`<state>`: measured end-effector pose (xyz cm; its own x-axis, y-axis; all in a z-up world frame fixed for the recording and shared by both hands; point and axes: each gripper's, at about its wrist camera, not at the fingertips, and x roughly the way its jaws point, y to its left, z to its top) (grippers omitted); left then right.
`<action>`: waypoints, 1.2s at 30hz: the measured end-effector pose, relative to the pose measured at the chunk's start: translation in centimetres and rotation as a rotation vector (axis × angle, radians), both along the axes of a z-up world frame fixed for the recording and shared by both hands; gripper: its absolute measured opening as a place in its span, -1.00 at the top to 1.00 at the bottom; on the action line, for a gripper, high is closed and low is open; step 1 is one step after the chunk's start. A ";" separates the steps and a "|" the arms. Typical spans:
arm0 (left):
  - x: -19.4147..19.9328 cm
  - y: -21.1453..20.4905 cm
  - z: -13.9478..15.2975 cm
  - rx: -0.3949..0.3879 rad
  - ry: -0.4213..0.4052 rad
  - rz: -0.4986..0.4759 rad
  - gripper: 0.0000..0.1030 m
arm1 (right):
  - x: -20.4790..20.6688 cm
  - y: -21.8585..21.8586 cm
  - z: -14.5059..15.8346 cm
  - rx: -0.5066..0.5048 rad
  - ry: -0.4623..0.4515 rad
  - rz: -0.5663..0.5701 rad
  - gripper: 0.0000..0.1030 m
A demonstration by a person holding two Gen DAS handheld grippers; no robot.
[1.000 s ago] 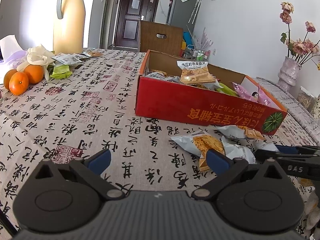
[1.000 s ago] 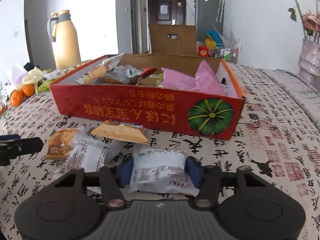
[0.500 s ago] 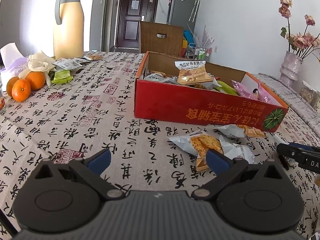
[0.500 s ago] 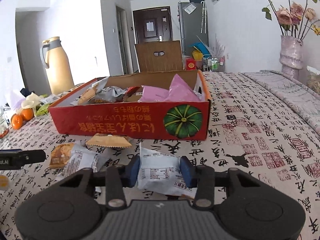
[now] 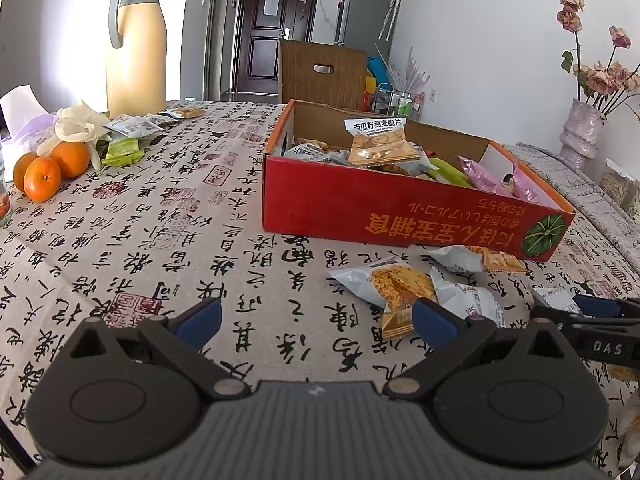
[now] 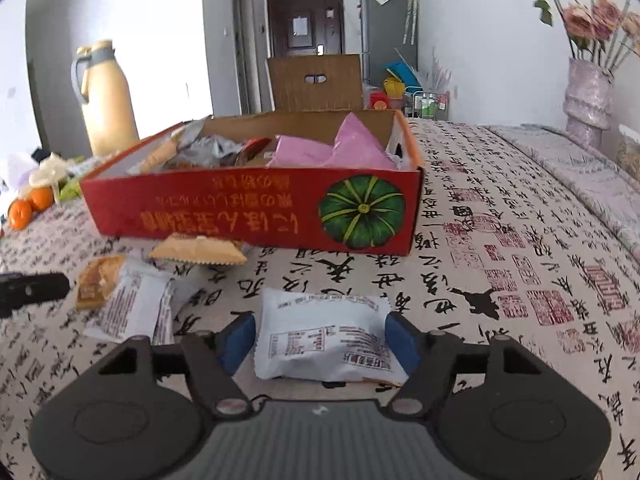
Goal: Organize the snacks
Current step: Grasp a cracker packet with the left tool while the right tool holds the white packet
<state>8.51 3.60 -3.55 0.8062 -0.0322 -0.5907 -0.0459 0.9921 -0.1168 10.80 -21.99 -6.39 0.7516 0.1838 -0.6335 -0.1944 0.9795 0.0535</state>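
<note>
Several loose packets lie on the worktop just near of the red box, which already holds many snacks. Left claw hovers spread and empty above the cloth. Right claw is spread around a white packet, pads beside its short edges, apparently not yet squeezing. That pouch looks light, puffy and slick, its contents likely brittle; a gentle pinch across the middle should do. Patterned cloth may bunch. Far right, a vase stands.
</note>
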 end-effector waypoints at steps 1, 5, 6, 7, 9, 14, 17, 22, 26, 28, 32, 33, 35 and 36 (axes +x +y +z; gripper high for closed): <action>0.0 0.0 0.0 -0.001 0.000 -0.001 -1.00 | 0.1 0.2 0.0 -0.015 0.001 0.004 -0.34; 0.0 -0.1 0.1 0.000 0.001 -0.004 -1.00 | -0.3 0.4 0.0 -0.013 -0.019 0.013 -0.07; 0.1 -0.1 0.2 0.001 0.002 -0.006 -1.00 | -0.4 0.2 0.0 -0.005 -0.027 0.010 0.02; 0.3 -0.2 0.3 0.002 0.003 -0.008 -1.00 | -0.5 0.1 0.0 0.001 -0.034 0.006 0.05; 0.6 -0.5 0.5 0.006 0.003 -0.011 -1.00 | -0.7 -0.2 0.1 0.021 -0.044 0.000 0.09; 2.0 -1.4 1.1 0.024 0.018 -0.002 -1.00 | -1.3 -0.9 0.3 0.063 -0.084 -0.028 0.11; 3.0 -2.2 1.2 0.036 0.041 0.013 -1.00 | -1.5 -1.2 0.4 0.073 -0.100 -0.039 0.10; 5.4 -3.7 0.5 0.093 0.108 0.075 -1.00 | -1.6 -1.4 0.4 0.087 -0.105 -0.038 0.10; 6.6 -4.8 -0.1 0.102 0.146 0.086 -1.00 | -1.7 -1.5 0.4 0.099 -0.107 -0.032 0.09; 6.7 -5.5 -0.3 0.109 0.153 0.070 -1.00 | -1.7 -1.6 0.4 0.108 -0.106 -0.031 0.08; 6.7 -6.6 -0.9 0.131 0.167 0.042 -1.00 | -1.7 -1.6 0.4 0.117 -0.109 -0.027 0.08; 6.6 -6.7 -1.0 0.132 0.169 0.046 -1.00 | -1.8 -1.7 0.4 0.119 -0.110 -0.028 0.08; 6.6 -6.5 -1.2 0.122 0.173 0.053 -0.89 | -1.8 -1.7 0.3 0.123 -0.111 -0.027 0.08; 6.6 -6.3 -1.2 0.116 0.175 0.058 -0.84 | -1.8 -1.7 0.3 0.124 -0.111 -0.026 0.07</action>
